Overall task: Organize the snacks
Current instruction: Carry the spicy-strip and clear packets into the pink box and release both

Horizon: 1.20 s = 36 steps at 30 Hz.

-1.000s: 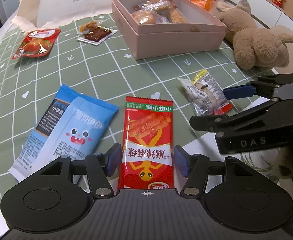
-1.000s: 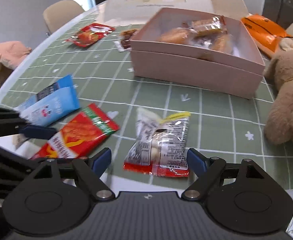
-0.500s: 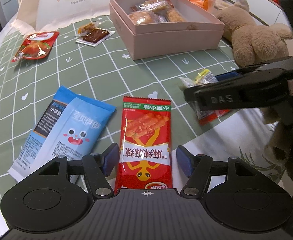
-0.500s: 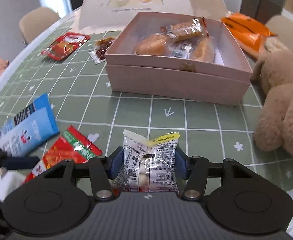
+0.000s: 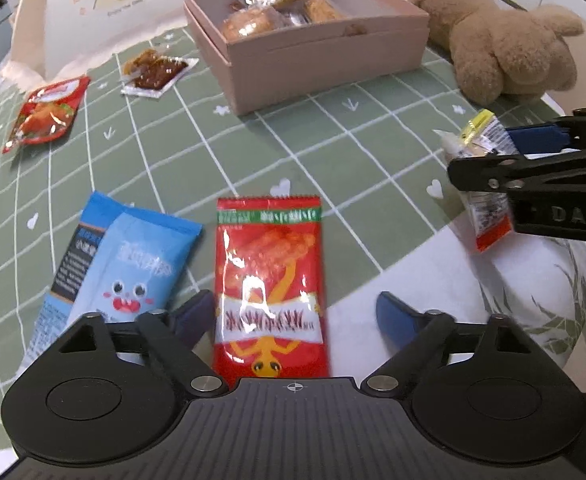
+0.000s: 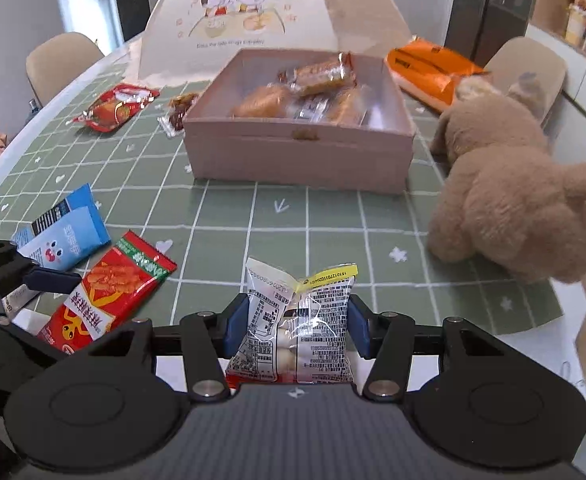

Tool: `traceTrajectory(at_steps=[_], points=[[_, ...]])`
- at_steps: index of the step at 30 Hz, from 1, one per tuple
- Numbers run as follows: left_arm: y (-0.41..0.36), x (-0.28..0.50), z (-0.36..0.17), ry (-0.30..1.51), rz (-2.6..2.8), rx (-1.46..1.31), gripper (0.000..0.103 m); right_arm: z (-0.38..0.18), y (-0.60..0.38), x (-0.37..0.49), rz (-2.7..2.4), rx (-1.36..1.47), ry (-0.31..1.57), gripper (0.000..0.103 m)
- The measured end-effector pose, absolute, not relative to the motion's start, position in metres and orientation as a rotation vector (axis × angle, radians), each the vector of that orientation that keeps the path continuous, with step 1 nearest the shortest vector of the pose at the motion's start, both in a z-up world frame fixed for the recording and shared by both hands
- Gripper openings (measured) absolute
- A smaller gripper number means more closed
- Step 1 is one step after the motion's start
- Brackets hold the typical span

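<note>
The right gripper [image 6: 297,326] is clamped on a clear packet [image 6: 299,320], its blue pads pressing both sides; the jaws have just been closing onto it. The packet is off the cloth, its crinkled top with a yellow tab pointing toward the pink box [image 6: 299,156]. From the left wrist view the packet hangs below the pads, its red bottom edge free.

The left gripper [image 5: 289,316] is spread wide with nothing held. A red packet [image 5: 271,280] lies flat between its fingers, close to the left one and well clear of the right, near the table edge. Just left of it lies a blue packet [image 5: 125,256].

The box stands open ahead, already holding several wrapped snacks, with a plush toy [image 6: 509,196] to its right.

Risks, as I judge them: the film is slick and only pinched at the sides, so a quick swing could let the packet slip or twist out. Coming in low, its dangling end could catch the box's near wall. The left gripper, closing off-centre, could push the red packet toward the table edge instead of gripping it.
</note>
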<state>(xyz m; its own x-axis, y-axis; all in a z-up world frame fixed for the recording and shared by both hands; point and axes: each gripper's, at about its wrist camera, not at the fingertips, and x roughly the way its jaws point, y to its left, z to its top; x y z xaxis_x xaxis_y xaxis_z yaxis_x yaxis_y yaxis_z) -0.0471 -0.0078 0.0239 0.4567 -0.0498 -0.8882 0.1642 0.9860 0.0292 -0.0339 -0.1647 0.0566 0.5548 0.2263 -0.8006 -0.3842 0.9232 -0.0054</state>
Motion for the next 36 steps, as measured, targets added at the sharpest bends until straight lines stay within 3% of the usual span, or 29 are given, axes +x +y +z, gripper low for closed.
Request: traceTrajectory(at_steps=[1,2,8,14,18,21,22,29,36], points=[[-0.005,-0.047,0.027,1.07,-0.128,0.113,0.055,0.06,-0.166,-0.035,0.362,-0.192,0.903,0.052],[-0.001,-0.046,0.03,1.061,-0.139,0.097,0.053,0.063,-0.167,-0.036,0.359,-0.195,0.893,0.052],[0.018,-0.04,0.073,0.957,-0.193,-0.033,0.052,0.073,-0.178,-0.033,0.315,-0.192,0.87,0.052],[0.019,-0.01,0.206,0.555,-0.255,-0.042,0.053,0.082,-0.192,-0.024,0.295,-0.14,0.877,0.052],[0.012,0.033,0.246,0.342,-0.266,-0.076,0.058,0.096,-0.196,-0.019,0.283,-0.099,0.847,0.052],[0.014,0.076,0.237,0.388,-0.314,-0.175,0.06,0.104,-0.197,-0.018,0.281,-0.089,0.832,0.052],[0.017,0.083,0.23,0.421,-0.305,-0.203,0.055,0.106,-0.197,-0.017,0.284,-0.087,0.828,0.052],[0.051,0.06,0.174,0.557,-0.267,-0.334,0.054,0.122,-0.208,-0.012,0.319,-0.054,0.814,0.052],[0.097,0.02,0.117,0.717,-0.161,-0.461,0.054,0.213,-0.186,0.046,0.359,-0.131,0.598,0.052]])
